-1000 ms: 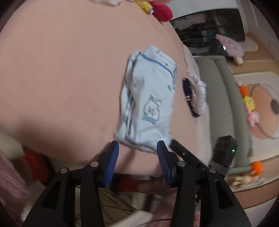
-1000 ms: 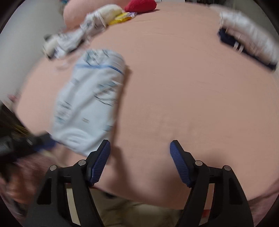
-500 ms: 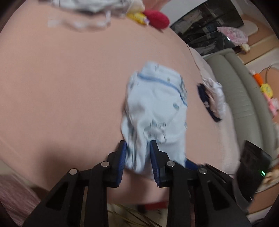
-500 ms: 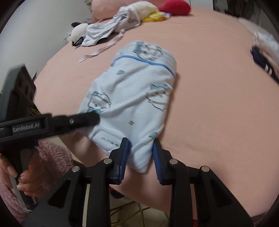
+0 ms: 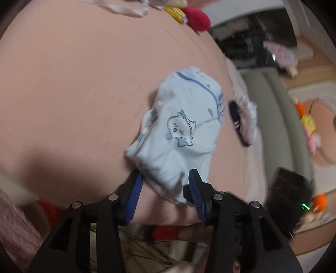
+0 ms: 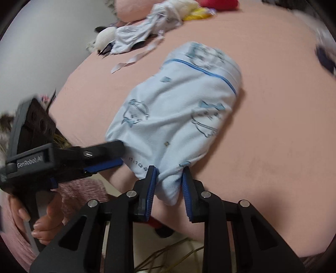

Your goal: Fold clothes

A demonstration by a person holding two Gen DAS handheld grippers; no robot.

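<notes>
Right wrist: crumpled clothes (image 6: pixel 145 33), red toy (image 6: pixel 218 3) beyond garment (image 6: pixel 178 117).

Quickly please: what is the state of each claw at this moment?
Left claw: opening slightly, light blue garment hem between the pads.
Right claw: closing, pinching the garment's near edge.
</notes>
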